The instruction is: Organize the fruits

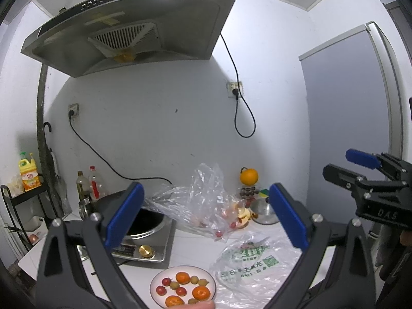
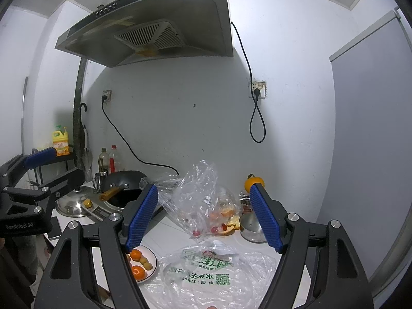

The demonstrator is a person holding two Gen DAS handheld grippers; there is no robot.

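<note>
Several fruits plated, more still bagged.
My left gripper (image 1: pixel 206 216) and right gripper (image 2: pixel 206 221) hang spread and empty; the plate (image 1: pixel 154 283) sits at the counter's near edge, the clear bag (image 1: pixel 206 206) behind.

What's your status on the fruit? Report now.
Left gripper open, right gripper open, both empty. Plate holds oranges and small fruits; more fruit remains in clear bag. Printed bag lies flat beside plate.

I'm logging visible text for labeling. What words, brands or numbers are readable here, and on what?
"DAS": right hand-held gripper body.
"GenRobot.AI": left hand-held gripper body.
Green print, QR code and phone number on the plastic bag: mirrored, not reliably readable.
Yellow bottle label: too blurred.
</note>
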